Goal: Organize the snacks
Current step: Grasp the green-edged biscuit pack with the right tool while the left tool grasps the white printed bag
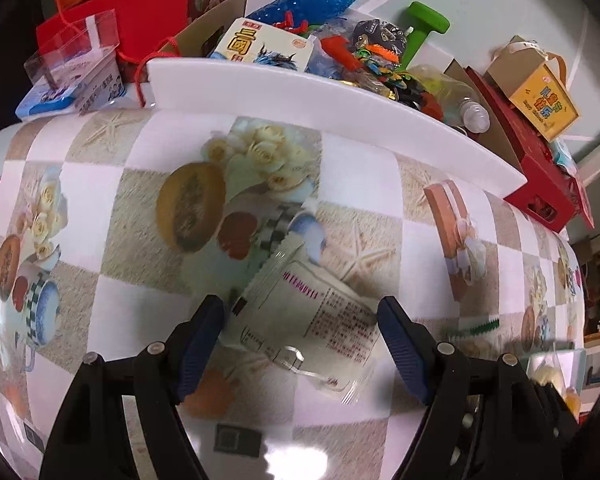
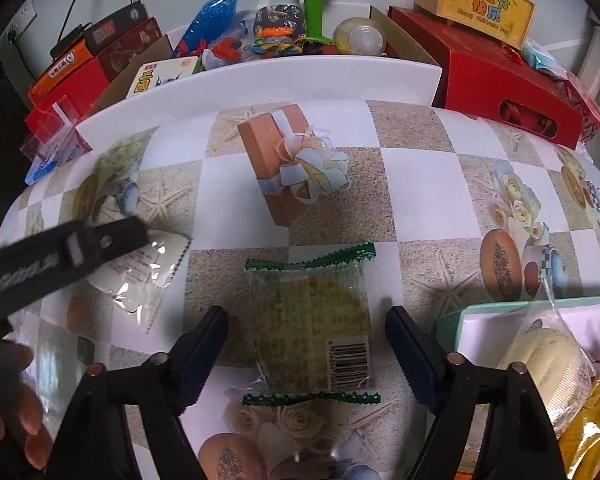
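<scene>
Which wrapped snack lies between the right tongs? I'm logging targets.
The green-edged clear packet with the barcode, lying between the open right tongs; the white packet lies under the left tongs.

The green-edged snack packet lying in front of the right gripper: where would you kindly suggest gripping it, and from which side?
Probably across its long plain sides, from above. The green-edged packet lies flat, its crimped green seals at the far and near ends, and the open right gripper already straddles it, pads facing those side edges.

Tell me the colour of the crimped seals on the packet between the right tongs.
Green, on both ends of the clear snack packet; the right wrist view shows it best.
</scene>
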Available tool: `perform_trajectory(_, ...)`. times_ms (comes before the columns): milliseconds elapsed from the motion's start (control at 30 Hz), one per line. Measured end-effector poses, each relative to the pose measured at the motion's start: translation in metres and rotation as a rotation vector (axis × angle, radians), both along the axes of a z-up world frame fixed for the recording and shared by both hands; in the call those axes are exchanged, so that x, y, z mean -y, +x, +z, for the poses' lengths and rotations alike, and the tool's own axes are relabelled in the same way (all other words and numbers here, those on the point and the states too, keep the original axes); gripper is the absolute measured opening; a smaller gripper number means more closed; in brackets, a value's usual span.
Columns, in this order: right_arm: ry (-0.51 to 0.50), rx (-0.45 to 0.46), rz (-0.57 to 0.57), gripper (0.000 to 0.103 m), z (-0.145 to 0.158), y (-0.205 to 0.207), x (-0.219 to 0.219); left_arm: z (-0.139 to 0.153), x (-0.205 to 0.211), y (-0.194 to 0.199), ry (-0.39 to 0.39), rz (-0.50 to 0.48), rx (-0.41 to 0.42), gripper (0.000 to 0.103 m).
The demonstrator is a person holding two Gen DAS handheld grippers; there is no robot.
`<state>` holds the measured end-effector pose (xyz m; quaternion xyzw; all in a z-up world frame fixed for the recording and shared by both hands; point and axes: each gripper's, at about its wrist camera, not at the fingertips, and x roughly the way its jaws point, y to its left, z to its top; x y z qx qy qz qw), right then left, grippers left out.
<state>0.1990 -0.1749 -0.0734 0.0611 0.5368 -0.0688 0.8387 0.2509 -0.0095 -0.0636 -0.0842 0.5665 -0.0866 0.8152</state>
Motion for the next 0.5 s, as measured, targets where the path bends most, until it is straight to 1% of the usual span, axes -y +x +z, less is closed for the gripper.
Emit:
perform_trajectory(133,-0.013,-0.001,-0.007,0.071,0.002,-0.003,0.002,0.0,-0.02,-0.011,-0.006,0.024,-0.007,0.08)
perform_trajectory(200,-0.023,0.0,-0.012,0.063,0.004,-0.005,0.003,0.0,-0.025,-0.015,-0.001,0.031,-0.008,0.08)
perform_trajectory(267,-0.024,0.0,-0.01,0.059,0.005,-0.007,0.004,0.0,-0.025,-0.012,-0.003,0.032,-0.004,0.08)
perform_trajectory(300,-0.025,-0.002,-0.007,0.059,0.005,-0.007,0.003,0.0,-0.023,-0.01,0.001,0.028,-0.001,0.08)
perform_trajectory(367,-0.027,-0.004,0.002,0.059,0.005,-0.007,0.001,0.001,-0.019,-0.006,-0.018,0.02,0.0,0.08)
perform_trajectory(433,-0.026,-0.003,0.004,0.059,0.005,-0.008,0.001,0.002,-0.016,-0.004,-0.073,0.009,0.005,0.08)
perform_trajectory(467,-0.024,-0.004,0.004,0.059,0.005,-0.008,0.001,0.001,-0.012,-0.004,-0.083,-0.015,0.006,0.08)
perform_trajectory(500,-0.024,-0.004,0.005,0.059,0.005,-0.008,0.001,0.001,-0.008,-0.003,-0.073,-0.037,0.008,0.081)
